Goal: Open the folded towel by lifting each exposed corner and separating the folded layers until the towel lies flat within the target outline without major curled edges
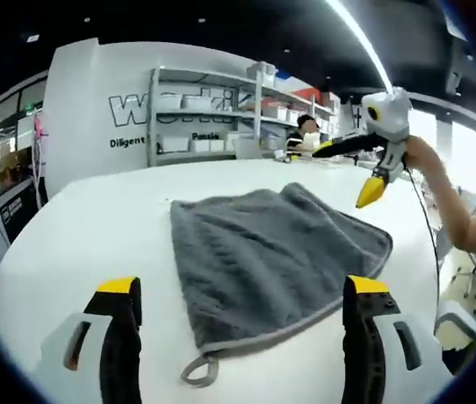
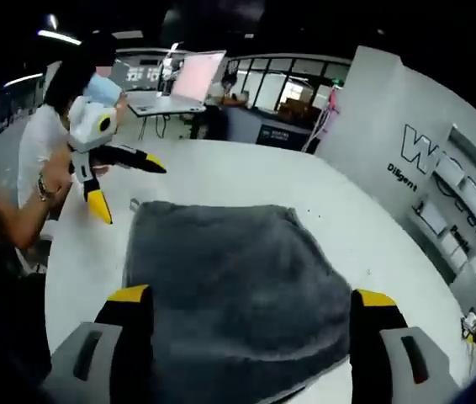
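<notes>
A grey towel (image 1: 272,261) lies on the white table (image 1: 95,227), with a hanging loop (image 1: 198,370) at its near corner and a doubled edge on its right side. My left gripper (image 1: 242,286) stands open just above the near edge, one jaw on each side, holding nothing. My right gripper (image 1: 347,171) hovers open past the towel's far right corner, held by a hand (image 1: 427,156). In the right gripper view the towel (image 2: 238,278) lies under my open right gripper (image 2: 251,296). The left gripper (image 2: 127,186) hangs open off its far left corner.
Shelves with bins (image 1: 221,109) and a lettered white wall (image 1: 120,109) stand behind the table. The table's rounded edge (image 1: 2,278) curves at the left. A person (image 2: 44,143) stands at the table's far side, with a desk and screen (image 2: 196,80) behind.
</notes>
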Demonstrator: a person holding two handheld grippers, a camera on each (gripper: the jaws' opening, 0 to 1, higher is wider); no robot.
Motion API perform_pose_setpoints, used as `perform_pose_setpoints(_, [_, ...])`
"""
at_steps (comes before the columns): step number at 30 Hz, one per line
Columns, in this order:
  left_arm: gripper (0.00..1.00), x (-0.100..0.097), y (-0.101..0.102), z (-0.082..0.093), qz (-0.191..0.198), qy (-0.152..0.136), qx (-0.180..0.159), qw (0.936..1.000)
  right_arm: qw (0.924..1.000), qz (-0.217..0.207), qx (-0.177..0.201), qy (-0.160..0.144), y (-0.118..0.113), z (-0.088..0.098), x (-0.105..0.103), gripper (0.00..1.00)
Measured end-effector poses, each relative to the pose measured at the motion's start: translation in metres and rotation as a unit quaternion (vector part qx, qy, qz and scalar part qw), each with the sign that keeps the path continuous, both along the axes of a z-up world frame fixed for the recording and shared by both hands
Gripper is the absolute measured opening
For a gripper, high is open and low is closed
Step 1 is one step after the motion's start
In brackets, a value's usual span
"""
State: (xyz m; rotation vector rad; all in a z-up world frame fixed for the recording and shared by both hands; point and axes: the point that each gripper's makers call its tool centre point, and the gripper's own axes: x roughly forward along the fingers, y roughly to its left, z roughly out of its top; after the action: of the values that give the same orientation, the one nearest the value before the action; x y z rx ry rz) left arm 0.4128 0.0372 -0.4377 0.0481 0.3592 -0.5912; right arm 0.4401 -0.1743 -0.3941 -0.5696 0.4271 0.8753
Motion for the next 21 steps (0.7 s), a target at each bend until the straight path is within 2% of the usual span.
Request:
perform_pose_setpoints(3, [0.99, -0.001, -0.004, -0.001, -0.01, 0.002, -0.001, 0.9999, 0.9999, -0.014, 0.006, -0.004, -0.016, -0.005, -0.019, 0.99])
perform_pose_setpoints(6, [0.99, -0.004, -0.011, -0.003, -0.011, 0.0, 0.0, 0.9999, 0.9995, -0.02, 0.026, 0.0, -0.028, -0.009, -0.038, 0.99])
perform_pose_setpoints(7, [0.99, -0.005, -0.014, -0.003, -0.015, 0.001, -0.002, 0.9999, 0.9986, -0.034, 0.039, -0.001, -0.034, -0.009, -0.043, 0.99])
perform_pose_setpoints(13, [0.99, -0.015, -0.046, 0.003, -0.049, -0.004, -0.028, 0.9984, 0.9967, -0.054, 0.062, 0.001, -0.049, -0.021, -0.071, 0.99])
perform_pose_setpoints(16, [0.99, -0.021, -0.061, 0.009, -0.065, -0.015, -0.03, 0.9974, 0.9955, -0.055, 0.076, 0.014, -0.049, -0.03, -0.086, 0.99])
perform_pose_setpoints(21, [0.99, -0.028, -0.092, 0.016, -0.097, -0.022, -0.029, 0.9946, 0.9951, -0.063, 0.073, 0.019, -0.053, -0.043, -0.102, 0.99])
